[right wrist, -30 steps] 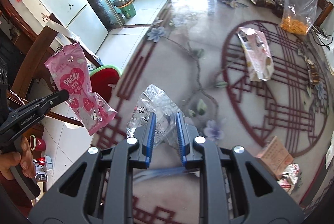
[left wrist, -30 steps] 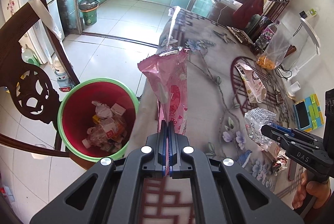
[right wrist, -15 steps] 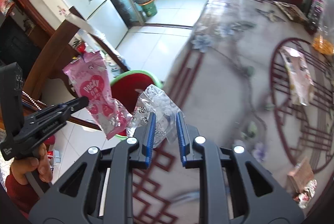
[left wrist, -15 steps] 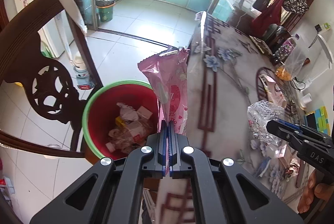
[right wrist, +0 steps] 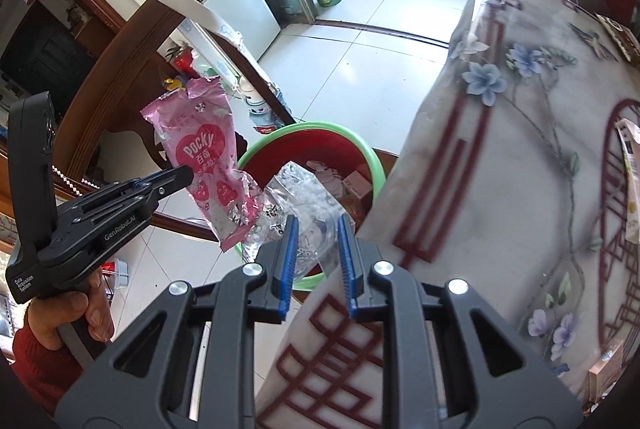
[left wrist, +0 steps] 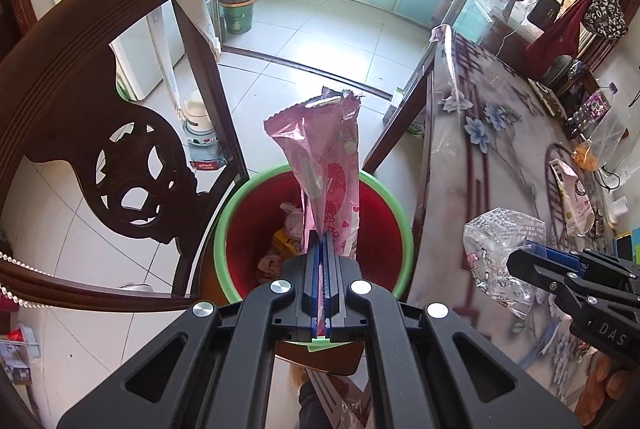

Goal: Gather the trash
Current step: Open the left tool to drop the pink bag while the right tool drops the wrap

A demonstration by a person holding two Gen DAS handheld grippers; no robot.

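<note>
Surface [right wrist: 520, 157] with a floral, red-latticed cover fills the right side, its near-left edge beside a carved wooden chair [left wrist: 100, 133] on the tiled floor. Between the two stands a red bin [left wrist: 384, 213] with a green rim, wrappers and cartons lying inside. Left tool [left wrist: 322, 241] has its blue pads pressed together, pinching the lower end of a pink Pocky wrapper [left wrist: 324, 157] that stands upright over the bin. Right tool [right wrist: 317, 225] holds a crumpled clear plastic bag [right wrist: 304, 197] between partly spread fingers, just past the surface's edge above the bin's rim.
</note>
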